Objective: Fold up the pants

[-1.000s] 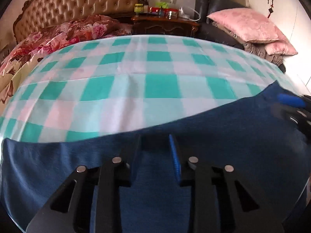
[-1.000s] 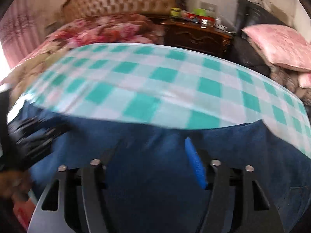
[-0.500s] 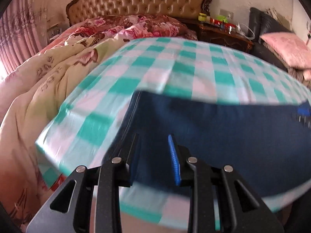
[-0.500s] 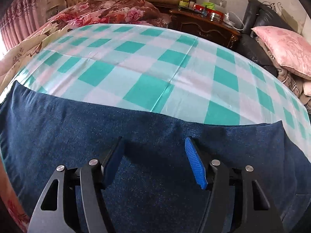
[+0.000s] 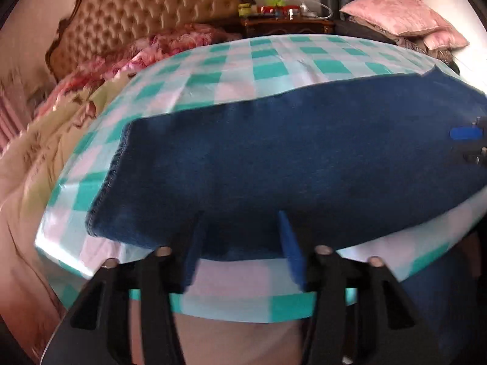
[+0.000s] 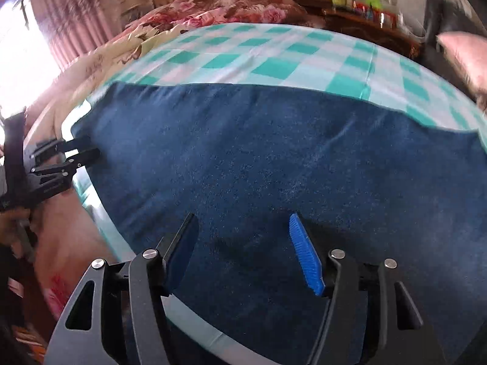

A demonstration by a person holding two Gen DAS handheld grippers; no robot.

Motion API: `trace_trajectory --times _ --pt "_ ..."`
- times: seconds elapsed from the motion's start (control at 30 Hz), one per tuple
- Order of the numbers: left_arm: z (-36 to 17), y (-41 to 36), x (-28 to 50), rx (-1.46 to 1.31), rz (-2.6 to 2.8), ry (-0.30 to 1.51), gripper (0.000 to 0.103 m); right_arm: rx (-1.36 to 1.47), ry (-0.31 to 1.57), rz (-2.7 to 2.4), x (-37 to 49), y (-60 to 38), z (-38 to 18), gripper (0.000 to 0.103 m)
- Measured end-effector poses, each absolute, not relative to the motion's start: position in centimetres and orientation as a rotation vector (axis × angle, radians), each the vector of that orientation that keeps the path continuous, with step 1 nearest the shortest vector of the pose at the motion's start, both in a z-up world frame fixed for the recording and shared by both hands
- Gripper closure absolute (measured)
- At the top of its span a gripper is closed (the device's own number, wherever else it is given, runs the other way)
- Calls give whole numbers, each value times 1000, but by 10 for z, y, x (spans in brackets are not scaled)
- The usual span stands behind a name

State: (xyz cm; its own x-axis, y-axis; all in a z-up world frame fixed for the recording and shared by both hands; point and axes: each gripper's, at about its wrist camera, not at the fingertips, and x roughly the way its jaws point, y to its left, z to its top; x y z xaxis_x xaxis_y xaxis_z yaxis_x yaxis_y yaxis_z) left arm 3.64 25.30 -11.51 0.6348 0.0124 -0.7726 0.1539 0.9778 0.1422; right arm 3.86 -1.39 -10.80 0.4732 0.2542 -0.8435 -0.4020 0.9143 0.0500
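Dark blue pants (image 5: 304, 158) lie flat across a table with a teal and white checked cloth (image 5: 274, 70), one end hemmed at the left. My left gripper (image 5: 240, 216) hangs over their near edge by that left end. Its jaws are opening, the fabric lies under them, and the pads do not press on it. It also shows in the right wrist view, the left gripper (image 6: 91, 149) at the pants' (image 6: 274, 158) left edge. My right gripper (image 6: 242, 217) stands open just above the middle of the pants, nothing pinched. The right gripper's blue pad (image 5: 465, 133) peeks in at far right.
A bed with a tufted headboard (image 5: 152, 18) and floral quilts (image 5: 61, 127) lies behind and to the left. A dark nightstand (image 5: 286, 26) with small bottles and pink pillows (image 5: 398, 15) are at the back right. The table's near edge (image 5: 243, 307) is close below the left gripper.
The left gripper has travelled along the pants to their left end and its jaws have spread wide off the fabric. The right gripper has shifted across the pants and sunk slightly, still open.
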Motion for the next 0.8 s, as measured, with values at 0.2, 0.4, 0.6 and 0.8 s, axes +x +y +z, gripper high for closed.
trace_trajectory --times 0.2,0.4,0.6,0.8 --pt "-95 344 41 -41 186 830 39 -223 978 420 35 -12 -112 37" --pt "-107 359 70 5 275 940 24 -264 966 401 34 -5 -115 31" --pt "-82 360 74 -45 513 862 28 -199 948 446 29 -17 -102 31" --pt "-65 255 56 -49 292 746 31 -55 803 302 -25 -152 -51 35"
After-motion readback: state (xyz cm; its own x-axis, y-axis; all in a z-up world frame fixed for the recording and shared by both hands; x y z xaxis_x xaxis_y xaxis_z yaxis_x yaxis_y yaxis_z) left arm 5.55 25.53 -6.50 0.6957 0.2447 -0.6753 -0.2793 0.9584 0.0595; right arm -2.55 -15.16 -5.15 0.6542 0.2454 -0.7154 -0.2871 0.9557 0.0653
